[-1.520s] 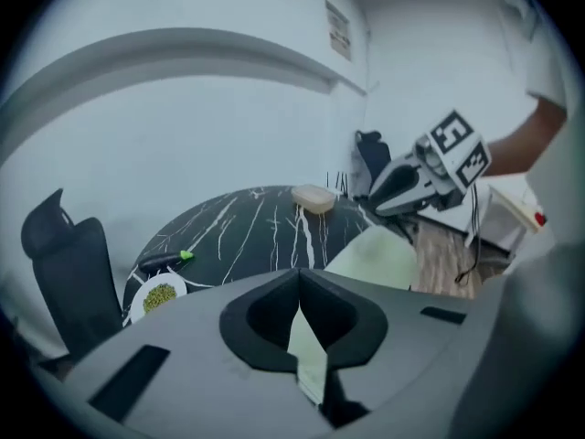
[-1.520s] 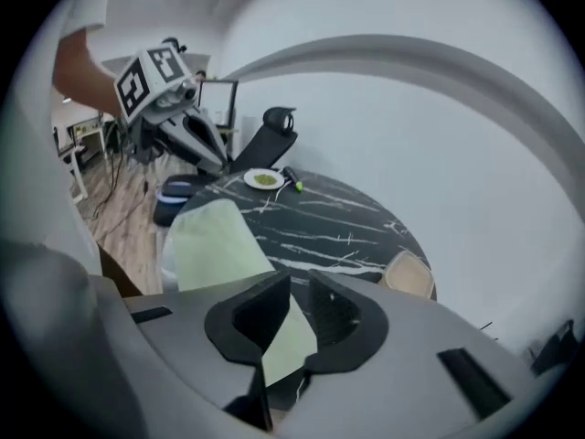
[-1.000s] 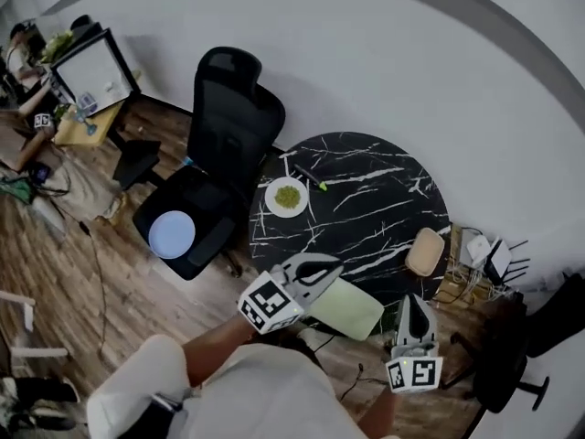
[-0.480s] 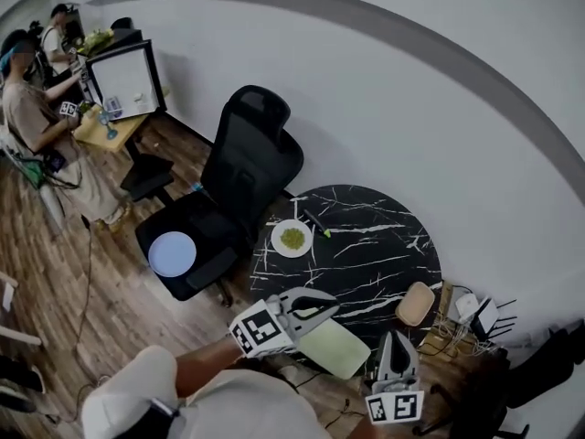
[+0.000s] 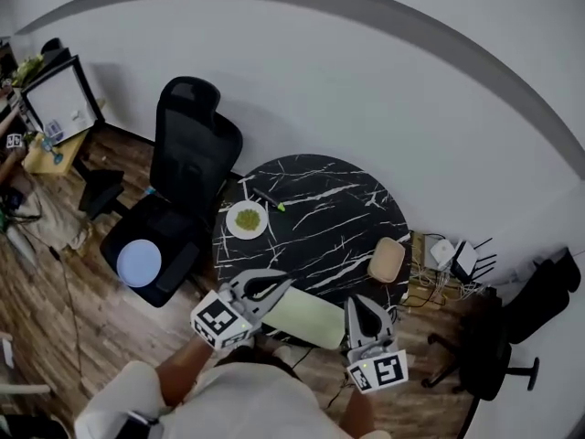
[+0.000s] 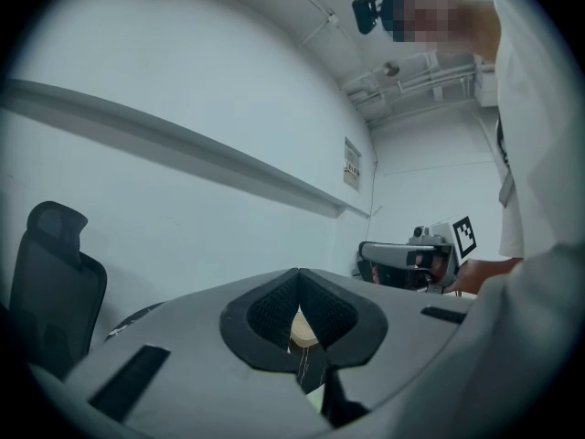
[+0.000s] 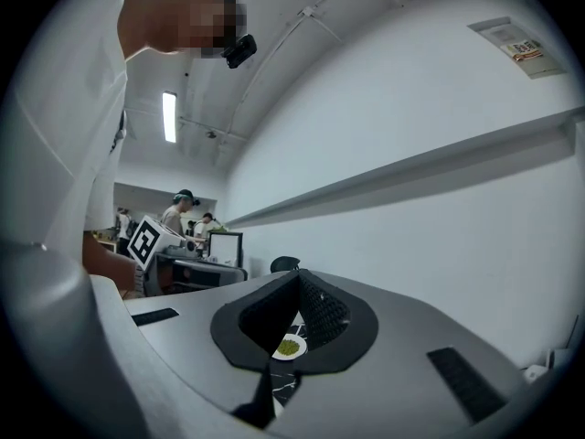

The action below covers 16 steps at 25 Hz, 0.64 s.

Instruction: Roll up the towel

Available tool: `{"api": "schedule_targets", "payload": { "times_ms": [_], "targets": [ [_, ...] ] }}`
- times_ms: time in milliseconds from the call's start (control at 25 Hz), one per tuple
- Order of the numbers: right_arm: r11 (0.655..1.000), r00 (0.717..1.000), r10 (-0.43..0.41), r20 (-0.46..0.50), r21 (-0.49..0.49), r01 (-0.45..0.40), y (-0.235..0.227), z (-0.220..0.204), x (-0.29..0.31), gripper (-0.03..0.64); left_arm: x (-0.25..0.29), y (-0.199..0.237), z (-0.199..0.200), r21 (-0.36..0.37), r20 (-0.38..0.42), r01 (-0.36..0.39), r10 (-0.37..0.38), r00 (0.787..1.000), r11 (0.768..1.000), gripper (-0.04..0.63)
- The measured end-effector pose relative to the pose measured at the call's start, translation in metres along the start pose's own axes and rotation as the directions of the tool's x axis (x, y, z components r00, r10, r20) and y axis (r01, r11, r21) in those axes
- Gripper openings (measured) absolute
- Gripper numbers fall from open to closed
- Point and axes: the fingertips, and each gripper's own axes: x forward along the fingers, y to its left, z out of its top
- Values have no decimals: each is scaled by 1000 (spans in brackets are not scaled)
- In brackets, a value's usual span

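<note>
A pale green towel [image 5: 309,321] lies flat on the near edge of the round black marble table [image 5: 320,204]. My left gripper [image 5: 277,283] hovers over the towel's left end, shut, with nothing between its fingers. Just right of the towel is my right gripper [image 5: 356,302], also shut and empty. In the left gripper view the jaws [image 6: 299,274] meet at the tips, and the right gripper [image 6: 409,258] shows beyond them. The right gripper view shows shut jaws [image 7: 299,275] pointing level over the table.
A white plate of green food [image 5: 247,219] and a dark pen [image 5: 267,199] lie at the table's far left. A beige board [image 5: 387,260] sits at its right. A black office chair [image 5: 187,167] with a blue disc [image 5: 139,263] stands left. Cables and boxes [image 5: 448,256] lie right.
The head view has swung, so the table sits further left in the picture. The right gripper has come up closer to the towel's right end. Both grippers stay shut.
</note>
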Motion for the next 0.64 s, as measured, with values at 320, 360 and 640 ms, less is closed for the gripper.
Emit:
{"api": "schedule_targets", "payload": {
  "times_ms": [320,360,640],
  "targets": [
    [999,1000,-9,-2,46,10,-6,-2,0,-6,-4,0,-5,-35,-11,-4,4,1000,999,3],
    [999,1000,-7,-2,38,7,-5,-1,2,-6,-6,1,-5,-38,-10,-6,5,1000,999,3],
    [1000,1000,8,-6,27,-8,3,-2,6,-8,-14,-3,-8,-26,-8,-6,6,1000,1000,3]
  ]
}}
